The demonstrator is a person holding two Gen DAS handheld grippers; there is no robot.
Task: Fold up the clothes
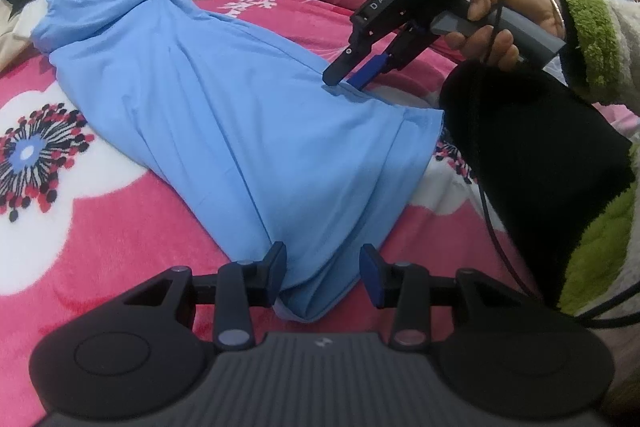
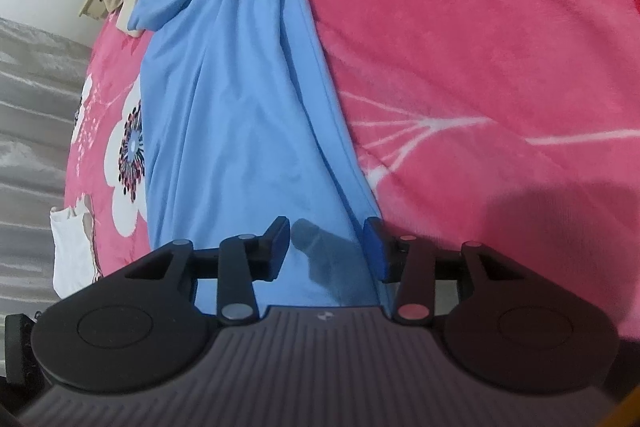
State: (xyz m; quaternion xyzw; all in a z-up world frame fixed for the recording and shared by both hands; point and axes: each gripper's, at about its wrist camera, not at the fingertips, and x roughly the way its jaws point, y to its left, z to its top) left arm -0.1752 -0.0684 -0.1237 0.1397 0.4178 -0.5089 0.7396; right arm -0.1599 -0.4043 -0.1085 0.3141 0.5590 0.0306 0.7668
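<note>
A light-blue shirt (image 1: 224,115) lies lengthwise on a pink flowered blanket (image 1: 100,227), running from the upper left of the left wrist view down to its lower middle. The left gripper (image 1: 323,277) has its fingers apart, a bunched corner of the shirt between them – whether the pads press it I cannot tell. The right gripper (image 1: 347,79), held by a hand (image 1: 496,27) in a green-cuffed sleeve (image 1: 592,39), tips down onto the shirt's right edge – its fingers stand apart over the cloth in its own view.
</note>
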